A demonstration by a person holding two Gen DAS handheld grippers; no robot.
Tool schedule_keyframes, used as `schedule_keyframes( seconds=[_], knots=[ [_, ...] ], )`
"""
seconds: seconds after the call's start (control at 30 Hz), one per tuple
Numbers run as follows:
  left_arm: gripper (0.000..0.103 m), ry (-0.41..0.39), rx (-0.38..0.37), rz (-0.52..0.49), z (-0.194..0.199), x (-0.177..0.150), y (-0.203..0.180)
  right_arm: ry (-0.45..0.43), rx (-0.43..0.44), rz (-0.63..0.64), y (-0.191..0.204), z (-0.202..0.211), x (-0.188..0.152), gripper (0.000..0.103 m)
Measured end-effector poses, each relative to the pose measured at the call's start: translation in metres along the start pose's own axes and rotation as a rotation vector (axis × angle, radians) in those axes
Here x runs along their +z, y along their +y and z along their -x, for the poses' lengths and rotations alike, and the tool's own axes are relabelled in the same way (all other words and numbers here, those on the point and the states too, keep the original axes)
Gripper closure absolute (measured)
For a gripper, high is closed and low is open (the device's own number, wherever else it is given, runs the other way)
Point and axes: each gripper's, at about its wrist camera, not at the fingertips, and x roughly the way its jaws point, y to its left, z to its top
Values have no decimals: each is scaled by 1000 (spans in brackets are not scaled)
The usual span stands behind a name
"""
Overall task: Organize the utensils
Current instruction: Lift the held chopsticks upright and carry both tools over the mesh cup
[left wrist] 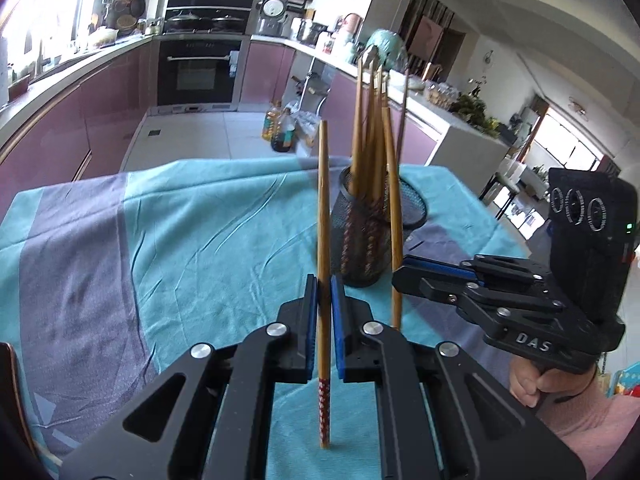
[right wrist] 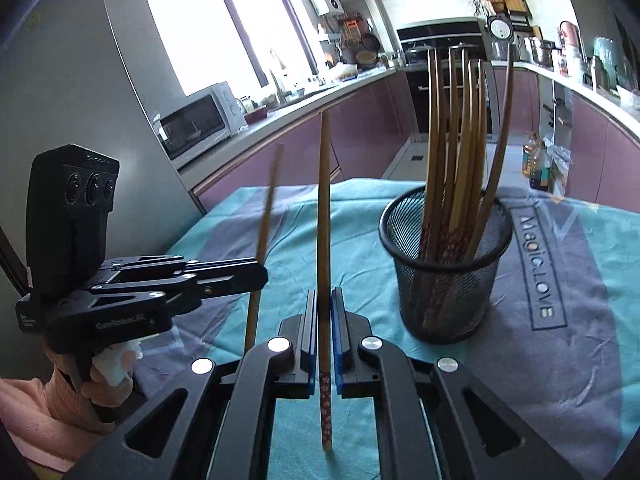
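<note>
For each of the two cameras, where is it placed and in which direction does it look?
Left wrist: on the left gripper, looking over the table to the oven; right gripper and hand show at right.
Right wrist: on the right gripper, facing the window and counter; left gripper shows at left.
Shared: mesh cup, teal cloth, a chopstick in each gripper.

Hidden and blurred parts

Inside the mesh holder (right wrist: 446, 280), the chopsticks' (right wrist: 456, 152) lower ends blur together; the left tool's chopstick (right wrist: 266, 208) is motion-smeared, its grip point hidden.
</note>
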Motion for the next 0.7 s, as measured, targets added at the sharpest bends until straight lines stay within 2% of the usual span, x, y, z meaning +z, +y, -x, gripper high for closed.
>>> schedule_keyframes(
  seconds=[0.23, 0.7],
  knots=[
    [95, -45, -30, -13, 17, 10, -11, -46, -8, 1, -4, 16, 5, 97],
    [96, -66, -37, -17, 21, 18, -16, -98, -21, 2, -6, 31, 14, 97]
  ],
)
